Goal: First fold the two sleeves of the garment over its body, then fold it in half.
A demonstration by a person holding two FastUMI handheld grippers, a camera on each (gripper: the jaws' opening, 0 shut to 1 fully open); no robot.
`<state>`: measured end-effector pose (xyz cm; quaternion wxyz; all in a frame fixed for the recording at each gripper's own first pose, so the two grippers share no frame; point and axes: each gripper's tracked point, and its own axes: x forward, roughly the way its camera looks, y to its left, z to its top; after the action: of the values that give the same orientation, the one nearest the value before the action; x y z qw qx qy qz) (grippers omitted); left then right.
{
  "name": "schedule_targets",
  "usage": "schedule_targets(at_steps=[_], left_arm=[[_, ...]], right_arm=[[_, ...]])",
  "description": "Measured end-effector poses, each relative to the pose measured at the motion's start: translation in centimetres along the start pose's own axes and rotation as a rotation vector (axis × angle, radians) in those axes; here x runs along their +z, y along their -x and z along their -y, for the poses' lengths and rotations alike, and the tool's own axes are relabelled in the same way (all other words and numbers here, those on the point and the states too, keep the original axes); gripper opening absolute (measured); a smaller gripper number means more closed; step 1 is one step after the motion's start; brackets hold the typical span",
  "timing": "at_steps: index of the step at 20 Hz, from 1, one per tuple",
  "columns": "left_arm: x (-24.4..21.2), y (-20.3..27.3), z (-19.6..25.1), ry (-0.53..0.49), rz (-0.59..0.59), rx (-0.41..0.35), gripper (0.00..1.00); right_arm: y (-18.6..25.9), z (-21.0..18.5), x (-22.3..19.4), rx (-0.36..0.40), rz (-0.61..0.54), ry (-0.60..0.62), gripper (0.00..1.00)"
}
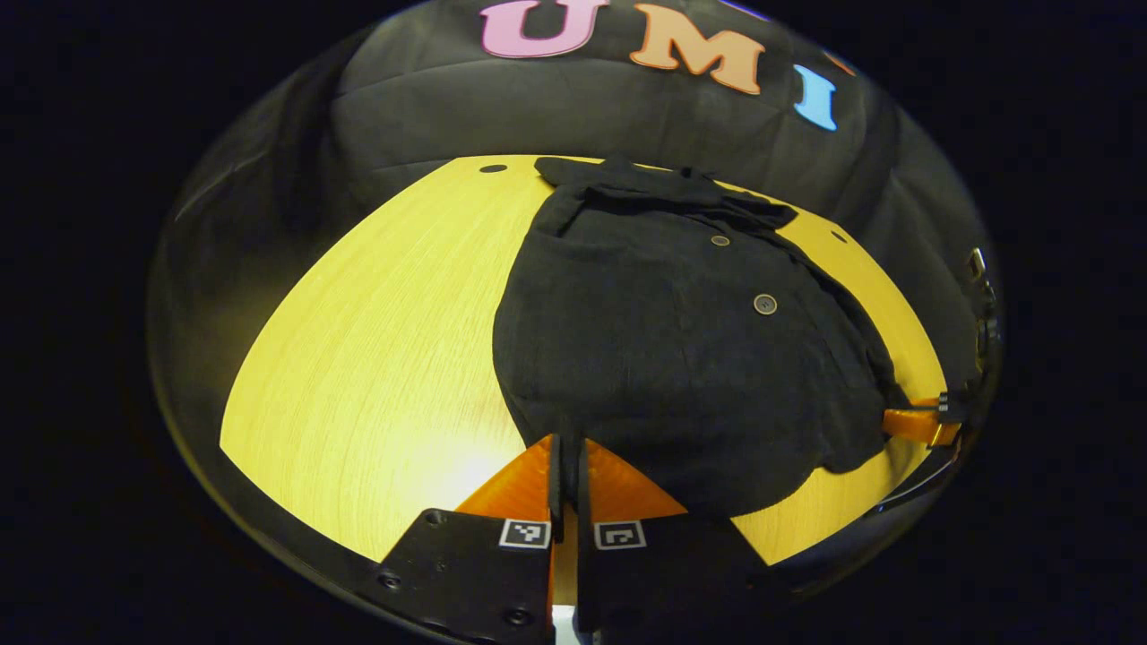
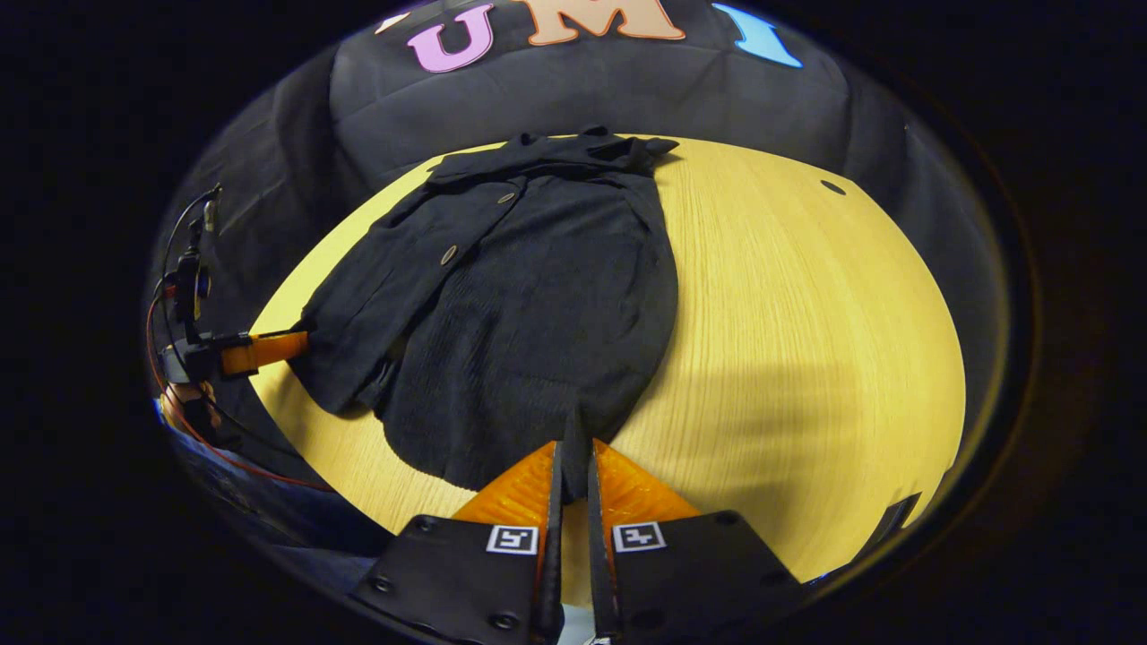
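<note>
**Both grippers pinched the hem of the dark garment on the wooden table**

No brand or readable writing showed on the black knitted button-front garment (image 1: 681, 340); the only markings were small black-and-white square code tags (image 1: 525, 533) on the gripper bodies. The garment lay flat on the round, pale yellow wood-grain table (image 1: 376, 358), collar toward the booth wall, both sleeves folded over its body.

In the left gripper view, the left gripper (image 1: 567, 448) had its orange fingers nearly together, pinching the near hem edge of the garment. That view also showed the right gripper (image 1: 914, 421) far off at the garment's other hem corner, touching the cloth.

The right gripper view showed its own fingers (image 2: 618, 488) close together on the hem, and two round buttons (image 2: 448, 255) along the placket. It also showed the left gripper's orange finger at the opposite corner, with a hand (image 2: 184, 403) and red cable behind it.
</note>
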<state>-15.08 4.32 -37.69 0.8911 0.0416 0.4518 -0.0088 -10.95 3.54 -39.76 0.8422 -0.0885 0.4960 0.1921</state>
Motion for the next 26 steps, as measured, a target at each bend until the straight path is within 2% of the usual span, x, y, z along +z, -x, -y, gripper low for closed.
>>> schedule_targets(at_steps=[1,2,5,6,7,12,17,22,26], left_arm=[[-0.1,0.0,0.1,0.007,0.003,-0.001,0.01],[0.0,0.0,0.1,0.008,0.002,-0.003,0.01],[-0.1,0.0,0.1,-0.012,-0.021,0.002,0.00],[0.0,0.0,0.3,-0.020,-0.028,-0.001,0.00],[0.1,0.0,0.3,-0.028,-0.034,0.000,0.00],[2.5,0.8,1.1,-0.052,0.007,-0.019,0.00],[10.0,2.1,2.0,-0.088,0.146,-0.052,0.00],[18.2,3.2,4.8,-0.114,0.315,-0.144,0.00],[22.5,3.4,6.1,-0.157,0.417,-0.168,0.00]], right_arm=[[-0.1,0.0,0.0,-0.003,0.002,0.007,0.16],[0.0,0.0,0.0,-0.005,-0.001,0.012,0.10],[0.3,0.1,0.2,-0.009,-0.006,0.023,0.12],[0.2,0.0,0.3,-0.007,0.000,0.023,0.07],[0.3,-0.1,0.5,-0.007,0.008,0.027,0.07],[2.0,-0.1,3.3,-0.018,0.107,0.017,0.07],[4.3,0.3,8.8,-0.032,0.228,0.013,0.07],[6.7,0.1,15.2,-0.046,0.355,0.060,0.07],[8.8,0.2,19.9,-0.060,0.445,0.081,0.07]])
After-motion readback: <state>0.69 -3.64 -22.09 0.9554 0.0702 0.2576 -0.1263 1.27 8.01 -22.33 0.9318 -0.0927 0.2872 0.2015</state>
